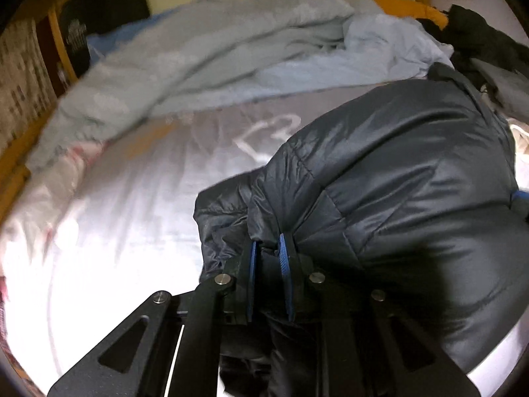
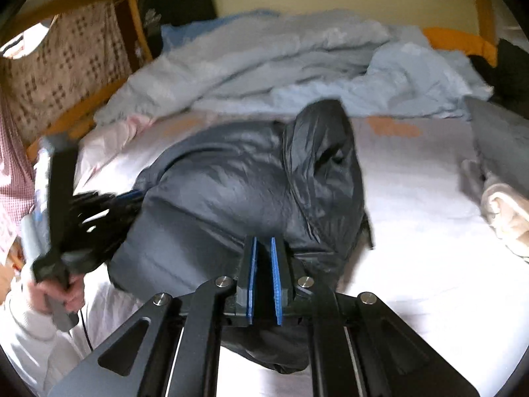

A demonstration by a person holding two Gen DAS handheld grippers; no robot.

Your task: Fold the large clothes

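A dark puffy quilted jacket [image 1: 390, 178] lies bunched on the white bed sheet [image 1: 125, 218]. My left gripper [image 1: 268, 243] is shut on a fold of the jacket's edge, with dark fabric pinched between its blue pads. In the right wrist view the jacket [image 2: 231, 185] lies in a mound mid-bed with one part folded up over it. My right gripper [image 2: 263, 241] is shut on the jacket's near edge. The left gripper [image 2: 109, 205] shows there at the jacket's left side, blurred, held in a hand [image 2: 62, 291].
A crumpled light blue duvet [image 1: 215, 63] lies along the far side of the bed. Dark clothes [image 1: 479, 43] and a grey item sit at the far right, a beige cloth [image 2: 506, 211] at the right edge. A wooden bed frame [image 2: 89, 112] and patterned fabric are on the left.
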